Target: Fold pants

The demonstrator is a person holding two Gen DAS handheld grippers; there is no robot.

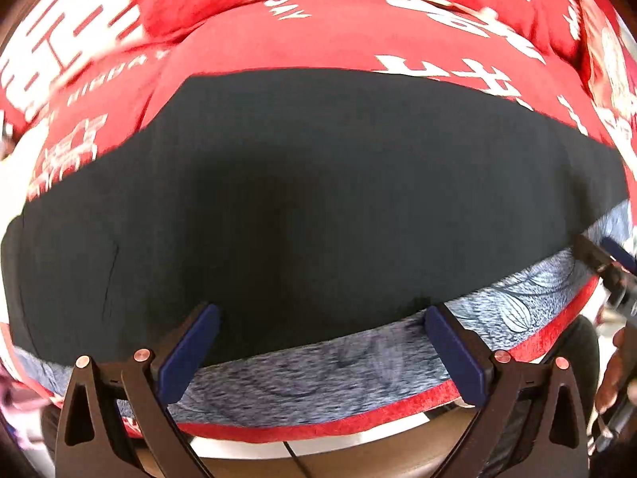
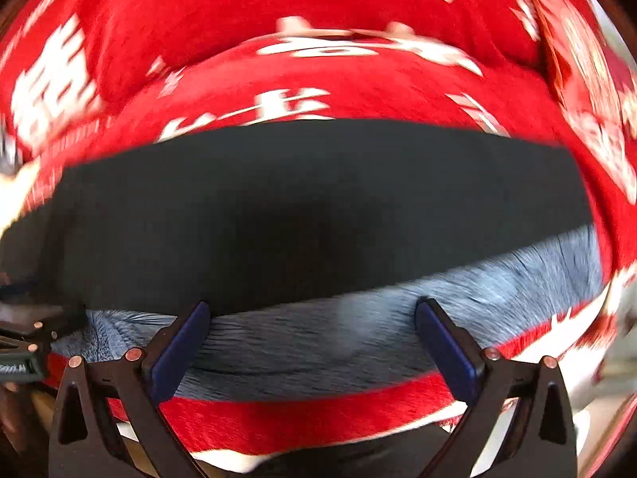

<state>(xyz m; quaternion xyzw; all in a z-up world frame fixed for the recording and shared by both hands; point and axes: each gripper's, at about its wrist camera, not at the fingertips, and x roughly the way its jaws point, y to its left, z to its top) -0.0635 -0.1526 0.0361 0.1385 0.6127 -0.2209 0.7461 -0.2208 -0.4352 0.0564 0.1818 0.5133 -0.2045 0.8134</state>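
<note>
Dark pants (image 1: 302, 207) lie flat across a grey-blue patterned cloth (image 1: 318, 382) on a red blanket (image 1: 318, 36) with white characters. They also fill the middle of the right wrist view (image 2: 318, 207). My left gripper (image 1: 322, 314) is open, its blue-padded fingers (image 1: 191, 350) spread at the pants' near edge, holding nothing. My right gripper (image 2: 312, 310) is open too, fingers (image 2: 446, 350) spread just short of the pants' near edge, over the grey-blue cloth (image 2: 318, 358). The right gripper shows at the right edge of the left wrist view (image 1: 609, 271).
The red blanket (image 2: 318, 8) rises in soft folds behind the pants. Its near edge (image 2: 302, 418) drops off just below the grippers. The left gripper's body sits at the left edge of the right wrist view (image 2: 28, 342). The right wrist view is motion-blurred.
</note>
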